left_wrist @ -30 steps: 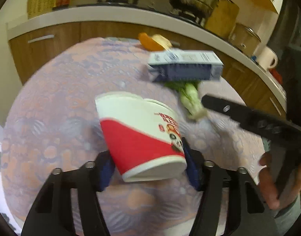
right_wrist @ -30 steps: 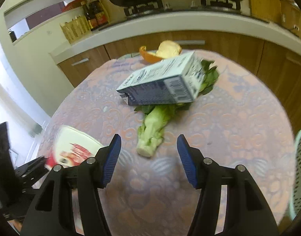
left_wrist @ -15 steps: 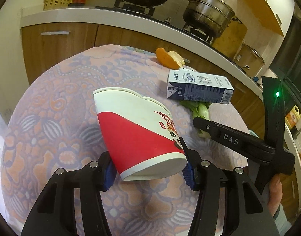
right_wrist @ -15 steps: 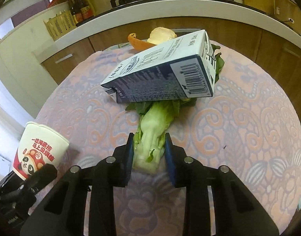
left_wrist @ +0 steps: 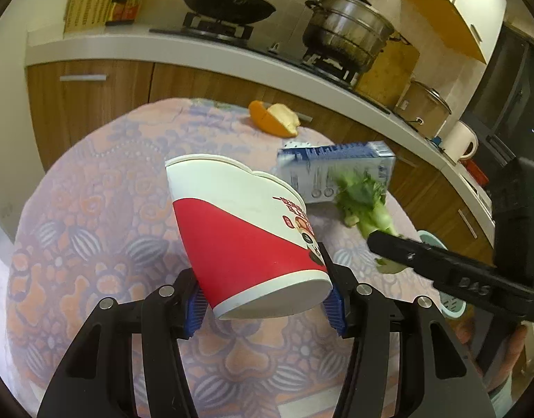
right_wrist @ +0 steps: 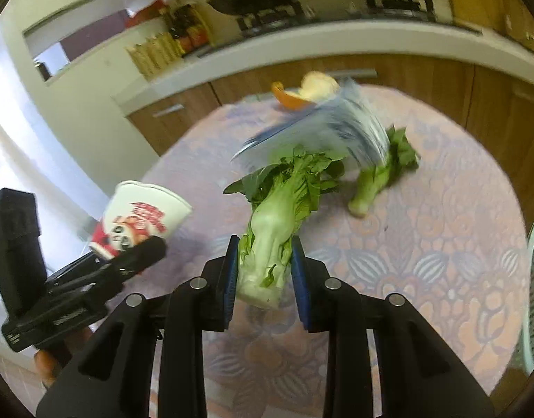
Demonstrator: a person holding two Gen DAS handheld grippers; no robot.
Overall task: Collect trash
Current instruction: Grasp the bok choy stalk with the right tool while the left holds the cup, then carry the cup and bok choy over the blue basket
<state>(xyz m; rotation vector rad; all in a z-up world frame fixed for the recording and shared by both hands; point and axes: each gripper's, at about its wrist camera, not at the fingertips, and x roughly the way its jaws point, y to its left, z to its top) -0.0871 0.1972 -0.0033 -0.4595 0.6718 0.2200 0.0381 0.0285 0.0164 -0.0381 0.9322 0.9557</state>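
Gripping a bok choy (right_wrist: 273, 237) stalk-end in the right gripper (right_wrist: 265, 275), leaves pointing away toward the carton (right_wrist: 322, 129), left gripper (left_wrist: 265, 304) clamping the paper cup (left_wrist: 246, 240) above the table (left_wrist: 92, 216).

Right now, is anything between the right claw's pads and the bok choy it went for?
Nothing visible. The right claw has both blue pads pressed on the white stem of the bok choy, lifted off the table. The milk carton and a second bok choy lie beyond it.
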